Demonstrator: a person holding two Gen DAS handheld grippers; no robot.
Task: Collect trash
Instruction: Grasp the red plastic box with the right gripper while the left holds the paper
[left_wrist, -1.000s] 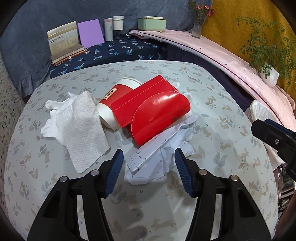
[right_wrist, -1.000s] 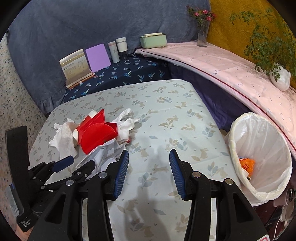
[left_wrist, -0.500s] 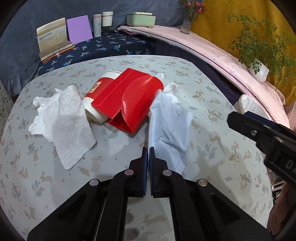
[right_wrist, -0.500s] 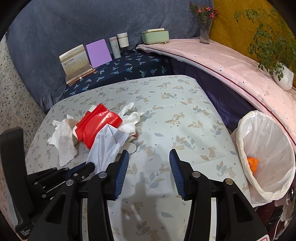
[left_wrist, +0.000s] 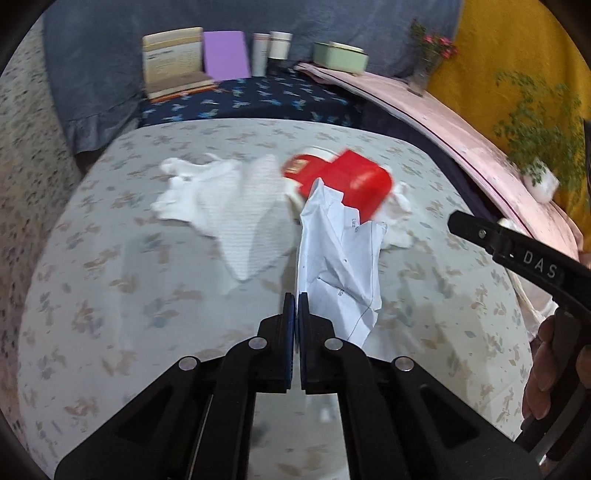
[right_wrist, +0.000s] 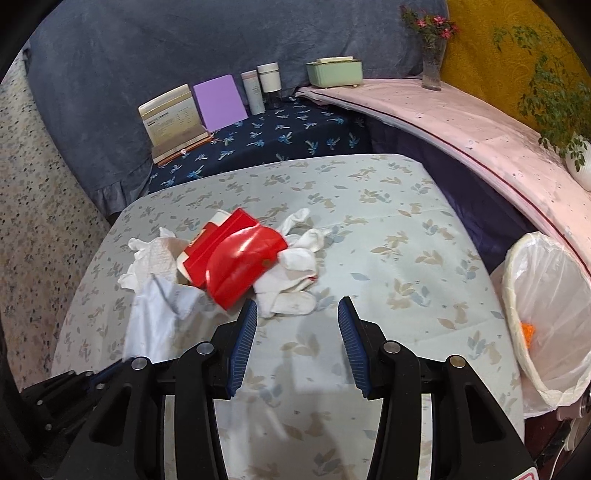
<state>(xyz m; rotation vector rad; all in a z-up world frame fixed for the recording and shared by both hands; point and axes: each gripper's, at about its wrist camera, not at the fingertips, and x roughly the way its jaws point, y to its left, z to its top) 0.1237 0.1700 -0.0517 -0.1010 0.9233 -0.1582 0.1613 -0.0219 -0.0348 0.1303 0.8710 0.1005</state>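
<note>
the collecting has barely started, going by how things lie. the lined bin (right_wrist: 546, 317) stands at the right edge of the tabletop (right_wrist: 388, 258), and only one small orange scrap (right_wrist: 529, 332) shows inside it. nearly all the trash sits in a heap on the left half of the tabletop: a red carton (right_wrist: 236, 262) lying over a red and white paper cup (left_wrist: 306, 162), a textured white paper towel (left_wrist: 236, 218) on the left of them, and crumpled white tissues (right_wrist: 295, 273) on the right of the carton. all of these are left to go into the bin, which is well apart from the heap.

the one piece in hand is a creased white paper sheet (left_wrist: 340, 254). the left gripper (left_wrist: 294, 306) has its jaws pressed together with no gap showing, pinching the near edge of that sheet, and the sheet runs from the fingertips up toward the red carton, its far end overlapping the carton in the left wrist view. whether that end rests on the heap cannot be told, as the picture is blurred. the sheet needs carrying right to the bin.

the right gripper (right_wrist: 298, 332) is about half open, with nothing between its pads, and hovers over bare tabletop just near the crumpled tissues, touching none of them.
</note>
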